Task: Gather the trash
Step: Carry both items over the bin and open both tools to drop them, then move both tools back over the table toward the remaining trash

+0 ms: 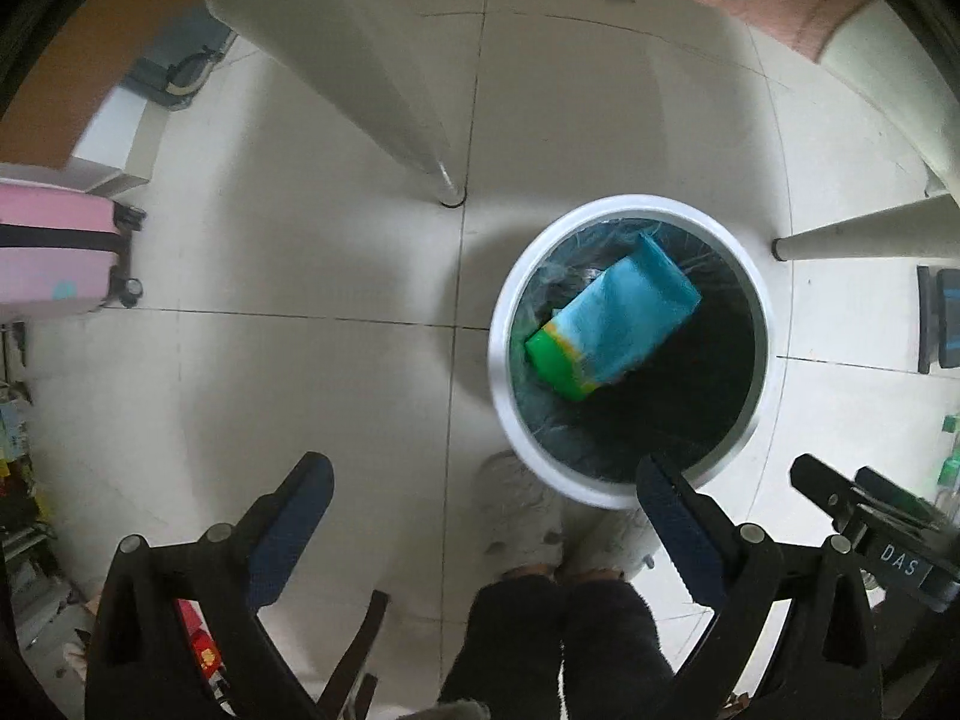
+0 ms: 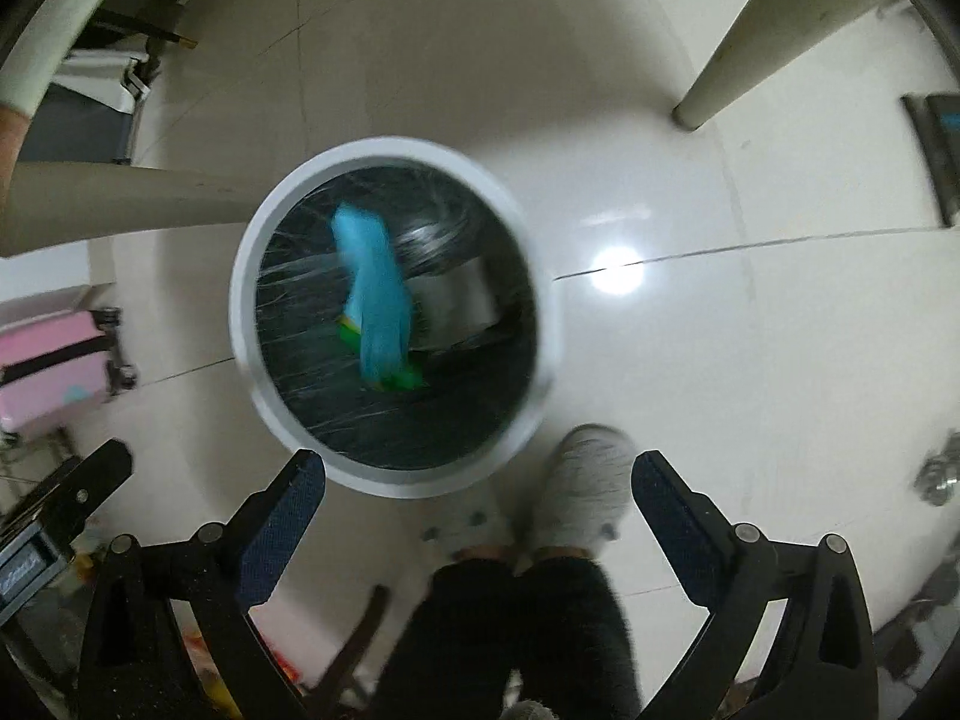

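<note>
Soft, even indoor light fills both views, with a bright ceiling-lamp glare spot on the glossy floor tiles (image 2: pixel 612 276) at three o'clock in the right wrist view. That view is motion-blurred, smearing the white bin rim (image 2: pixel 252 324) and the blue carton (image 2: pixel 375 300); the left wrist view is sharper. Fisheye distortion bends both views, with black vignette at the corners.

Blue-green carton (image 1: pixel 612 327) inside white bin (image 1: pixel 501 354); claw (image 1: pixel 483 495) empty.

Both grippers same build: left gripper (image 1: pixel 483 495) and right gripper (image 2: pixel 478 489) have black plastic linkage frames with triangular cutouts, round silver-grey pivot pins at the joints, dark blue textured pads (image 1: pixel 294 531) on the inner finger faces. Right unit's body, seen in left wrist view, carries white "DAS" lettering (image 1: pixel 898 561). Person wears dark fuzzy trousers (image 2: pixel 510 636), grey slippers (image 2: pixel 585 483)
</note>
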{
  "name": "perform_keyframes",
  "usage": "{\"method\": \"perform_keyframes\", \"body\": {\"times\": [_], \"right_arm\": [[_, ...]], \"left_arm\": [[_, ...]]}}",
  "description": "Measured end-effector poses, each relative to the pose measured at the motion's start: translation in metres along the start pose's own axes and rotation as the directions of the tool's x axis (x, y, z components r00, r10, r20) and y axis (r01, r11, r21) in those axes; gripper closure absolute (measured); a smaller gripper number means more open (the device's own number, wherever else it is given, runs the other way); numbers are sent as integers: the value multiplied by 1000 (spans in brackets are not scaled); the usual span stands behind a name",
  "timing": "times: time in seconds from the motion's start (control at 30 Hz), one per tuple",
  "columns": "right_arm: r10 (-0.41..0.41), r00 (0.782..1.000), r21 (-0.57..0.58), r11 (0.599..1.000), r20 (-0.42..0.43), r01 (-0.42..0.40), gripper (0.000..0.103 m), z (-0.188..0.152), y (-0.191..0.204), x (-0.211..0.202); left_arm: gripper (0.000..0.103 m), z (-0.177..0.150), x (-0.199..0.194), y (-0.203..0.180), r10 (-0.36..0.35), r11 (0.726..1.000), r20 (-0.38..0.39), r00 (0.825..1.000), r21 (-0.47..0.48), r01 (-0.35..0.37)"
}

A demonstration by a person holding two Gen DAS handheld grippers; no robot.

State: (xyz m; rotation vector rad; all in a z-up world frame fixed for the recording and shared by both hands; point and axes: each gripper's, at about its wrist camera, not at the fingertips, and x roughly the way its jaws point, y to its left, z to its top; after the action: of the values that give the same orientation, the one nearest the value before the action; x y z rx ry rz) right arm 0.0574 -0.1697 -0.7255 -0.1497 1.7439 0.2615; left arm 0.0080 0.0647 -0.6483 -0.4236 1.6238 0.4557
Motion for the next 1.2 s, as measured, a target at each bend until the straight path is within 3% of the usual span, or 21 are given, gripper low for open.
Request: {"method": "perform_keyframes", "body": {"times": [0.13,0.53,1.0,1.2], "right_arm": [[-52,998,-17,999,21,52,0,-6,3,-28],[-88,990,-37,995,106,92,0,-39,18,-135],[-30,988,-3,1000,149,31,0,-107,33,-329],[56,972,53,996,228,-70,0,-113,28,-427]], "left_arm": [[0,-10,-19,1,6,1000,0,1000,-2,-6],[0,-27,-91,-5,-33,999,34,999,16,33],[0,-66,-268,7,-105,994,104,989,40,101],[0,-48,-365,2,-142,990,252,957,62,130]]}}
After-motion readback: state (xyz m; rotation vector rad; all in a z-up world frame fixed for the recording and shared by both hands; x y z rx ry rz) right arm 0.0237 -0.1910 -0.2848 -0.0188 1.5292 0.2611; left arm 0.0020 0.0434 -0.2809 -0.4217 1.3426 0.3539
